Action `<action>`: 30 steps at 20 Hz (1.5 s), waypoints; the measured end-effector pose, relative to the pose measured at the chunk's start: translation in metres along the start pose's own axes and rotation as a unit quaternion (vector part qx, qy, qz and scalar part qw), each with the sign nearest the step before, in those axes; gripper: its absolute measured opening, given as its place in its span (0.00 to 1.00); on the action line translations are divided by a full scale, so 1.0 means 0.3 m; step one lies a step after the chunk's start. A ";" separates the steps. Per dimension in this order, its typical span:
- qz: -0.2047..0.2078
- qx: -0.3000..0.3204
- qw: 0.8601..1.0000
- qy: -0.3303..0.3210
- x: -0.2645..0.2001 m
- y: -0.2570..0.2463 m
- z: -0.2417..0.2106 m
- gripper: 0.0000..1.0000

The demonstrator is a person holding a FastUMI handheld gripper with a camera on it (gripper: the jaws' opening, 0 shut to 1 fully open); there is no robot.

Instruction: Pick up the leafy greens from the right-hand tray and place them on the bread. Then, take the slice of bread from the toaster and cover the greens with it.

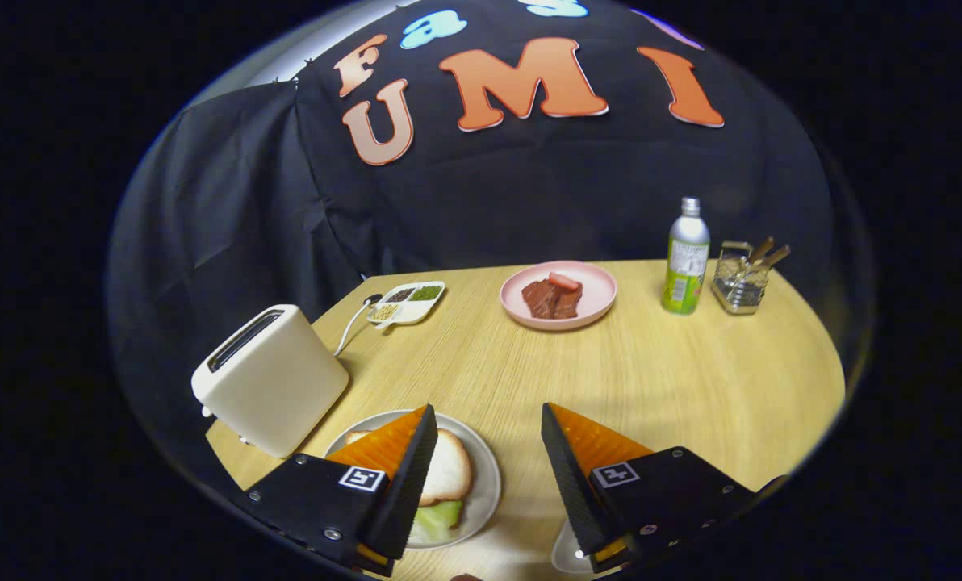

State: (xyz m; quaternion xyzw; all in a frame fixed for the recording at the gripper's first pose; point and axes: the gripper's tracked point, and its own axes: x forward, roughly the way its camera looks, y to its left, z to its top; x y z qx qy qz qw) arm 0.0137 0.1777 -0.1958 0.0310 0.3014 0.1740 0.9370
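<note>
The gripper [487, 432] hangs above the near edge of the wooden table [691, 379] with its two wedge-shaped fingers spread wide and nothing held between them. Just under the left finger sits a round grey plate [485, 476], and on it a slice of bread [449, 468] lies over the leafy greens [441, 516], whose pale green edge pokes out beneath the soft, white-crumbed slice. From this layout both steps look done, so the task seems at or near its end; the next move probably calls only for drawing the gripper clear without nudging the stack. A sliver of a pale tray [566, 557] shows under the right finger. Left of the plate stands a smooth, cream, boxy toaster [271, 379]; whether its slot holds bread cannot be told. Farther off lie a small divided dish [408, 303], a glossy pink plate [602, 294] bearing reddish-brown chunks, a metal bottle [685, 258] and a wire holder [741, 282].
</note>
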 end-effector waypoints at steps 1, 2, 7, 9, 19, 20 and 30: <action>-0.011 -0.013 1.000 -0.024 -0.014 -0.012 0.037 0.83; -0.018 -0.022 0.998 -0.050 -0.030 -0.019 0.079 0.84; -0.061 -0.052 0.978 -0.191 -0.183 -0.056 0.292 0.89; -0.080 -0.057 0.968 -0.231 -0.248 -0.079 0.347 0.91; -0.137 -0.081 0.929 -0.334 -0.482 -0.137 0.466 0.92; -0.139 -0.077 0.928 -0.336 -0.493 -0.139 0.469 0.92; -0.107 -0.090 0.927 -0.349 -0.504 -0.053 0.470 0.93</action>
